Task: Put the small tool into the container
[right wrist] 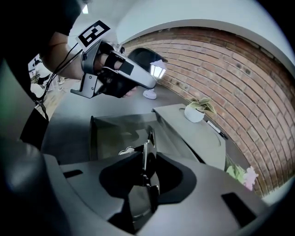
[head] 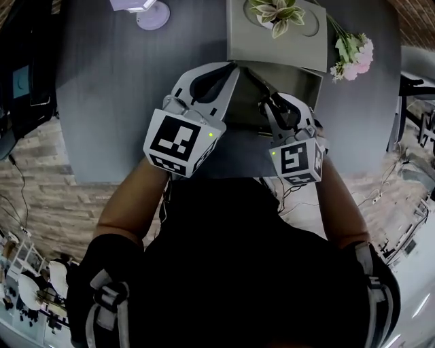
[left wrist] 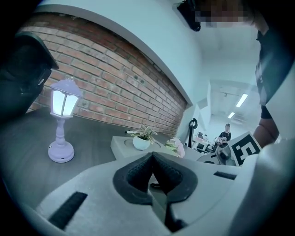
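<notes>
The small tool (right wrist: 147, 150) is a thin dark strip with a metal edge. It stands upright between the pads of my right gripper (right wrist: 146, 161), which is shut on it. Just beyond the jaws lies the container (right wrist: 99, 138), an open grey tray with low walls; in the head view the container (head: 309, 78) sits under the right gripper (head: 270, 107). My left gripper (head: 225, 71) hovers over the tray's left side. In its own view the left gripper (left wrist: 152, 159) is shut, its pads meeting with nothing between them.
A grey stand (head: 272, 41) with a small potted plant (head: 277, 13) sits behind the tray. Pink flowers (head: 355, 54) lie to its right. A lilac lantern lamp (left wrist: 62, 120) stands at the table's far left. The table's front edge (head: 102, 178) is close to the person's body.
</notes>
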A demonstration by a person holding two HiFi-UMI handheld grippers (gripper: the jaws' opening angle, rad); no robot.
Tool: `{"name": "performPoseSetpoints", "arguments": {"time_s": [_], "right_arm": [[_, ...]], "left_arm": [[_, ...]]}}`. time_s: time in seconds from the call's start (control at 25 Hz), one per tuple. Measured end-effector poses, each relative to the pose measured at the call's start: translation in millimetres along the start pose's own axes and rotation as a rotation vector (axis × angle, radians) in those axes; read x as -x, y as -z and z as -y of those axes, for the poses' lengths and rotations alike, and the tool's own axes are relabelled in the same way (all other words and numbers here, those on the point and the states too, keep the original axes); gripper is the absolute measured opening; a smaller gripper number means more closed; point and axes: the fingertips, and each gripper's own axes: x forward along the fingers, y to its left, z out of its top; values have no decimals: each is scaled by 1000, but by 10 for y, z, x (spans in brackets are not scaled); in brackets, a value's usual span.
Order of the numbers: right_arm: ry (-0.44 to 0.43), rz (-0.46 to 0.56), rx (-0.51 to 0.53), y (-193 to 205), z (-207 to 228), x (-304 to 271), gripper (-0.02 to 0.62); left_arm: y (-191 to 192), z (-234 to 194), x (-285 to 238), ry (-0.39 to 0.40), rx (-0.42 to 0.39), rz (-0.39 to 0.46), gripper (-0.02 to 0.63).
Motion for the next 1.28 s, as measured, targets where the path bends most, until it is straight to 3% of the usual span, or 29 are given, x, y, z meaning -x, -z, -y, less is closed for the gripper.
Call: {"name": "performPoseSetpoints", "arguments": {"time_s": [0.36, 0.48, 0.76, 1.0, 1.28], "right_arm": [[3, 3, -5, 40, -51, 4, 112], [-13, 2, -26, 41, -88, 53, 152], [5, 65, -63, -129, -68, 264, 155], [89, 199, -186, -425, 173, 652, 142], [213, 431, -372, -780, 570, 1303, 13]], "left_arm": [[-54, 84, 79, 6, -23, 2, 8], [-123, 114, 121, 8, -39, 7, 8], [-336, 233, 211, 17, -79, 29, 9], [-672, 441, 291, 44, -150, 69, 8], [-1095, 766, 400, 95, -226, 123, 9]]}}
